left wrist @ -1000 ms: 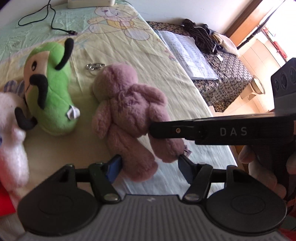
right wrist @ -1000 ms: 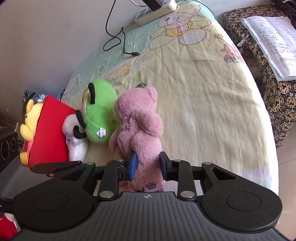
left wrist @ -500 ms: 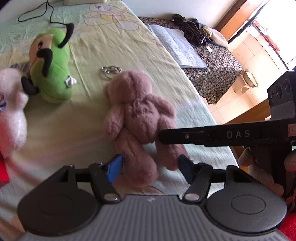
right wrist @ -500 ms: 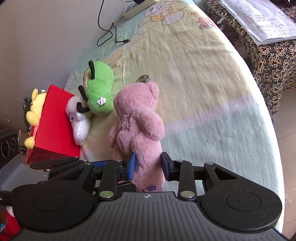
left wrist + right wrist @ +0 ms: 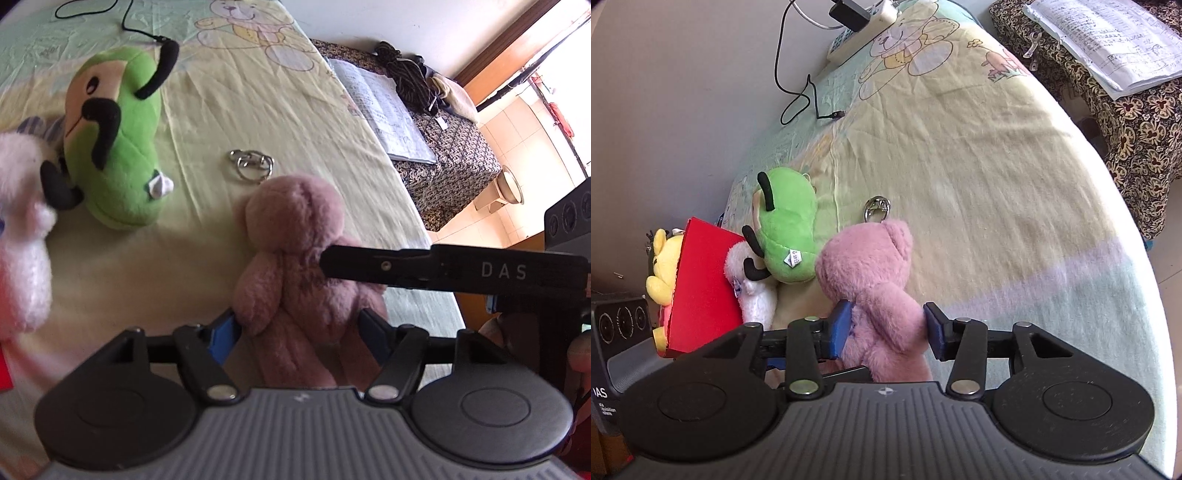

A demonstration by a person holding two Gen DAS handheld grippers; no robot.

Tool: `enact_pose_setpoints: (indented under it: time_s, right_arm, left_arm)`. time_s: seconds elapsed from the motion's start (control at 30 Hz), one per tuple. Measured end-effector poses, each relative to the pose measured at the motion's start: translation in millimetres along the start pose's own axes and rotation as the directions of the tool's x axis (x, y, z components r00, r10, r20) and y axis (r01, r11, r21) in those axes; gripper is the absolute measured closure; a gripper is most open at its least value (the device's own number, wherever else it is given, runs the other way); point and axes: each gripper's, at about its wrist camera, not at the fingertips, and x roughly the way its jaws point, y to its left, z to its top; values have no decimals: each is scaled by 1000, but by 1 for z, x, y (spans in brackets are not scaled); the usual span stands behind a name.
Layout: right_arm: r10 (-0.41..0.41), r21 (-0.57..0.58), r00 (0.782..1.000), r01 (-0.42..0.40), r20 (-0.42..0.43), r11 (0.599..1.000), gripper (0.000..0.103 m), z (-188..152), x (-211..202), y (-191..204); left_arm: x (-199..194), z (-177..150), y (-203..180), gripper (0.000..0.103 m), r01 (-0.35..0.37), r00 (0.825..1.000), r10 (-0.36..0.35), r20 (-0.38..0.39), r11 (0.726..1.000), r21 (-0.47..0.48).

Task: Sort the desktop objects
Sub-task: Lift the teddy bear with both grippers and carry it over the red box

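Taking the pink teddy bear (image 5: pixel 866 291) as the landmark and working from left to right in the right wrist view: farthest to its left a yellow plush (image 5: pixel 663 264) is peeking out behind a red box (image 5: pixel 701 291), and a white plush (image 5: pixel 753 291) is leaning against that box. Between the white plush and the bear, a green plush (image 5: pixel 786 232) with black antennae is lying on the cartoon-print sheet (image 5: pixel 979 166), touching the white one and sitting just beside the bear's head. A metal key ring (image 5: pixel 877 208) is lying just beyond the bear's head. Far beyond it, at the wall, a black cable (image 5: pixel 798 99) is trailing from a white power strip (image 5: pixel 862 27). Well to the bear's right, an open notebook (image 5: pixel 1108 40) is resting on a floral-covered stand (image 5: pixel 1137 133).

The right gripper (image 5: pixel 886 328) is straddling the bear's body, its blue pads (image 5: pixel 840 326) spread, with both pads brushing the fur without squeezing it. In the left wrist view, the left gripper (image 5: pixel 299 334) is likewise standing wide apart around the bear's lower body (image 5: pixel 295 266), its legs lying between the fingers, while the right gripper's black finger (image 5: pixel 406 266) is crossing in from the right over the bear's torso. The bear itself is lying on the sheet, head pointing away from both cameras.
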Motion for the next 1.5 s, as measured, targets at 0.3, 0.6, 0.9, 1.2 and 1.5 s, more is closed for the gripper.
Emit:
enact_pose_setpoints:
  time_s: [0.3,0.6,0.9,1.2,1.5]
  right_arm:
    - [43,19,998,-42,-51,999,61,-1,3,0]
    - [80,38,996,-78,-41,996,64,-9,-25,4]
    - [136,-6,990,-136,36,991,65,-18,-49,40]
    - [206,-78,969,-197,135,977,66,-35,-61,108]
    - [248,-143,947,-221,205,965,66,-61,-45,188]
  left_arm:
    - [-1,-2,-1,31,11,1000,-11,-12,1000,0]
    - [-23,-13,-27,31,15,999,-20,43,995,98]
    - [-77,-26,-25,31,23,983,-42,178,994,110]
    - [-152,-35,1,31,31,948,-76,310,989,148]
    - [-226,-56,59,31,37,915,-105,389,983,178]
